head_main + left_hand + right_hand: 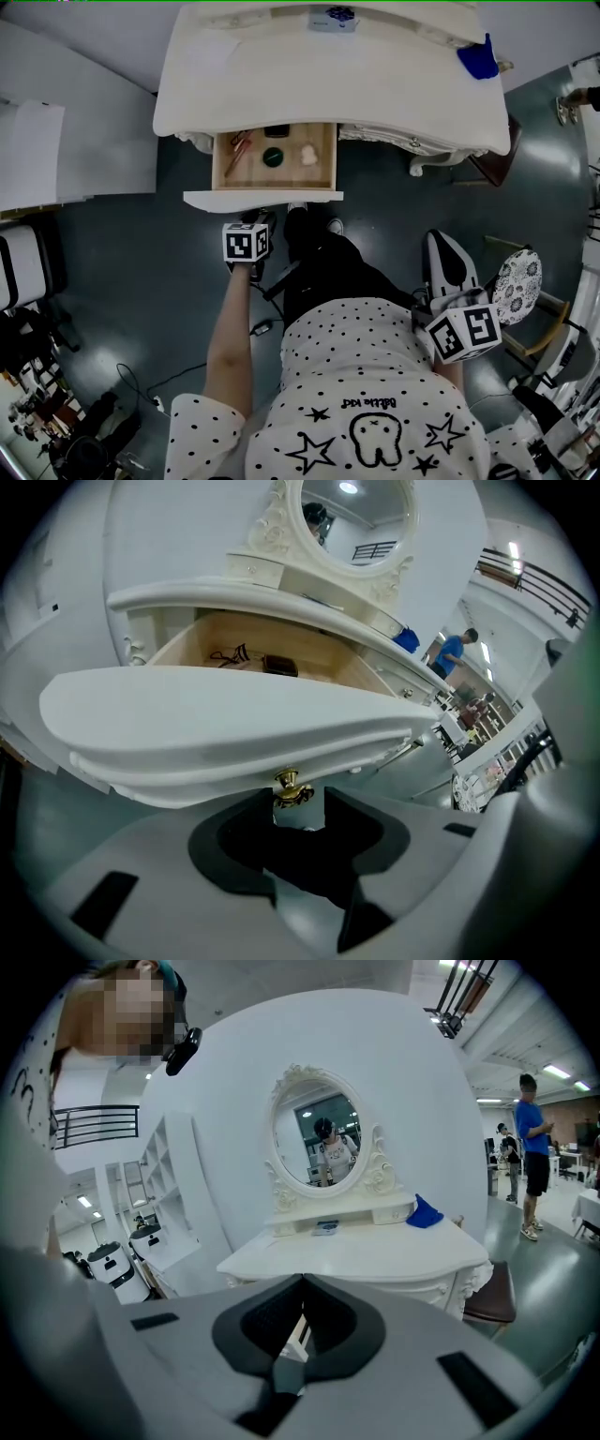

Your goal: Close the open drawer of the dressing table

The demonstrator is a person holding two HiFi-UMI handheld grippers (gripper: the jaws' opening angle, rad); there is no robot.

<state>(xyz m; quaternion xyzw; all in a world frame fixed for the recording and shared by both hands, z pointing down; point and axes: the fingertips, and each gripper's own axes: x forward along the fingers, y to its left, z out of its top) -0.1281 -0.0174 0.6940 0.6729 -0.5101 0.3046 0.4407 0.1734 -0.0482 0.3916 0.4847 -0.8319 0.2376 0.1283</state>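
Note:
The white dressing table [281,84] has its left drawer [225,159] pulled out, with a dark round tin, a pale lump and a reddish item inside. In the left gripper view the drawer's curved white front [234,714] fills the middle, with its brass knob [292,787] hanging just below. My left gripper [298,804] stands open, the knob in the gap between its tips with no pad pressing on it. In the head view the left gripper [265,223] sits just in front of the drawer front [262,199]. My right gripper [302,1281] is shut and empty, held back at the person's right side [441,246].
A blue cloth [478,58] and a small box [335,16] lie on the tabletop under an oval mirror [319,1143]. A brown stool [492,164] stands at the table's right. White shelving [75,150] is at the left; cables and gear lie on the floor at the lower left [56,412].

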